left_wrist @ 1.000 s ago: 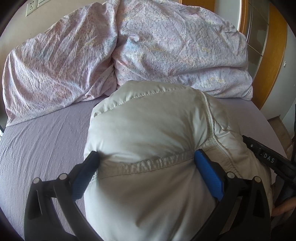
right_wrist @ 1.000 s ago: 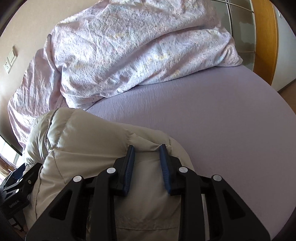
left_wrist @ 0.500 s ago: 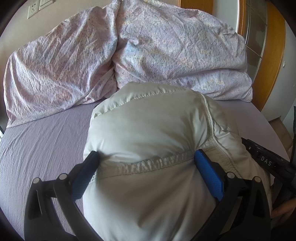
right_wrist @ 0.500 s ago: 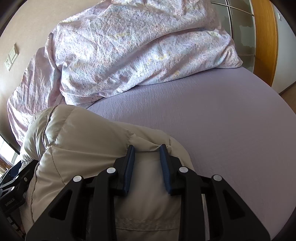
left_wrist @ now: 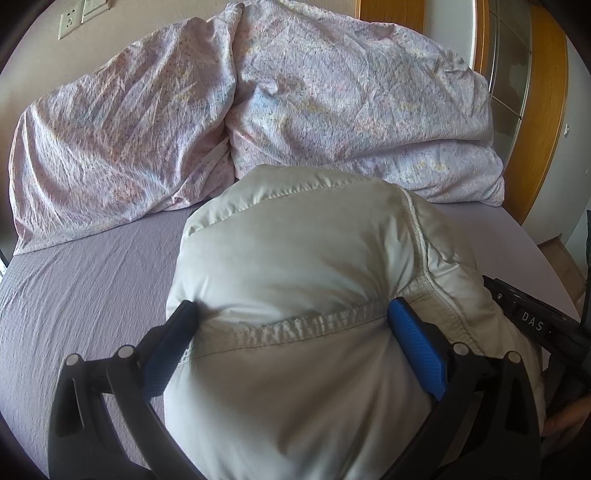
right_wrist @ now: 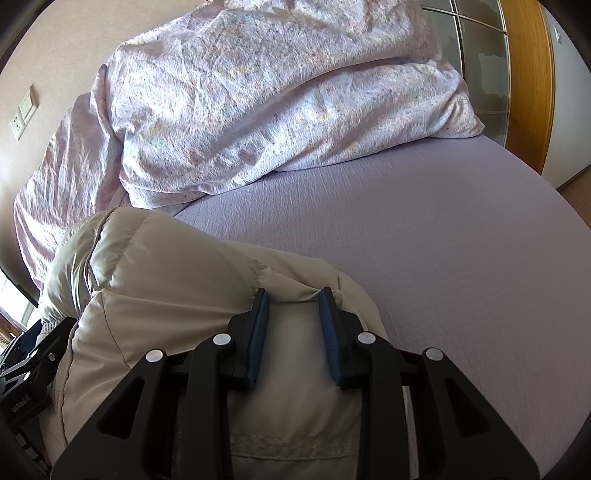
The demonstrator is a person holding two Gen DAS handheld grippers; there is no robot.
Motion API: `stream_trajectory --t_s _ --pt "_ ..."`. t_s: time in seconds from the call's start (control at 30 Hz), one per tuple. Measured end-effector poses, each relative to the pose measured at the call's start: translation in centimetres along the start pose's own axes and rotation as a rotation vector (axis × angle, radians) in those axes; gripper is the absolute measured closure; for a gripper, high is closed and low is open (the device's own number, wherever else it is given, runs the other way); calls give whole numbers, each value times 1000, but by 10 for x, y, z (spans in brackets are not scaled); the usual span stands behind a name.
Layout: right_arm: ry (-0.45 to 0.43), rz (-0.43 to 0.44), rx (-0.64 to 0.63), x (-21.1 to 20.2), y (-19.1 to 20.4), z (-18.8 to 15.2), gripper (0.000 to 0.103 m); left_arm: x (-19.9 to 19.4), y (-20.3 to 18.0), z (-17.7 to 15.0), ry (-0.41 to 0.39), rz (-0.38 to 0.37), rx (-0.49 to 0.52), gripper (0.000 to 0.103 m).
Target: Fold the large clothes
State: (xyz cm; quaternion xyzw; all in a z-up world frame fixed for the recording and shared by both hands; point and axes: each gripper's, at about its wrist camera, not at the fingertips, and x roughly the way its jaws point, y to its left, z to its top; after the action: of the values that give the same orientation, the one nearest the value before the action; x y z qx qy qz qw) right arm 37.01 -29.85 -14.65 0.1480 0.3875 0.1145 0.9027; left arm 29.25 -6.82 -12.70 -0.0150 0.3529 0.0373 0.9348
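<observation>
left gripper point(left_wrist: 291, 314): black frame, blue pads, jaws spread wide on either side of a thick bulge of the puffer jacket point(left_wrist: 295, 258). both pads press into the padding along a stitched seam. whether this counts as a firm grip or a loose straddle cannot be told.

right gripper point(right_wrist: 293, 295): black frame, dark blue pads, jaws drawn close together, pinching a narrow ridge of the same jacket point(right_wrist: 184, 295) near its right-hand edge. fabric puckers between the pads.

puffer jacket: pale beige-white, quilted, bunched into a rounded mound on the near part of the bed, directly ahead of both grippers. its far end lies just short of the duvet. in the left wrist view the right gripper's body, lettered "das", shows at the jacket's right flank point(left_wrist: 535, 325); in the right wrist view the left gripper's frame shows at the jacket's lower left point(right_wrist: 29, 376).

bed sheet point(right_wrist: 424, 240): lilac, textured, smooth, covering the mattress under the jacket.

duvet point(left_wrist: 332, 110): pink-white speckled print, crumpled, heaped in two lobes at the head of the bed, touching the wall.

wall sockets point(left_wrist: 68, 22): white plates on the beige wall, above the duvet's left lobe.

wooden door frame point(left_wrist: 546, 110): orange-brown, right of the bed, with frosted glass panels beside it.
</observation>
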Motion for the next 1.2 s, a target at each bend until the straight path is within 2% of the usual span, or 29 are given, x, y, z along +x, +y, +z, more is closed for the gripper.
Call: stream_trajectory --t_s 1.2 --pt "0 14 -1 2 -2 1 73 0 -2 -3 -12 6 1 2"
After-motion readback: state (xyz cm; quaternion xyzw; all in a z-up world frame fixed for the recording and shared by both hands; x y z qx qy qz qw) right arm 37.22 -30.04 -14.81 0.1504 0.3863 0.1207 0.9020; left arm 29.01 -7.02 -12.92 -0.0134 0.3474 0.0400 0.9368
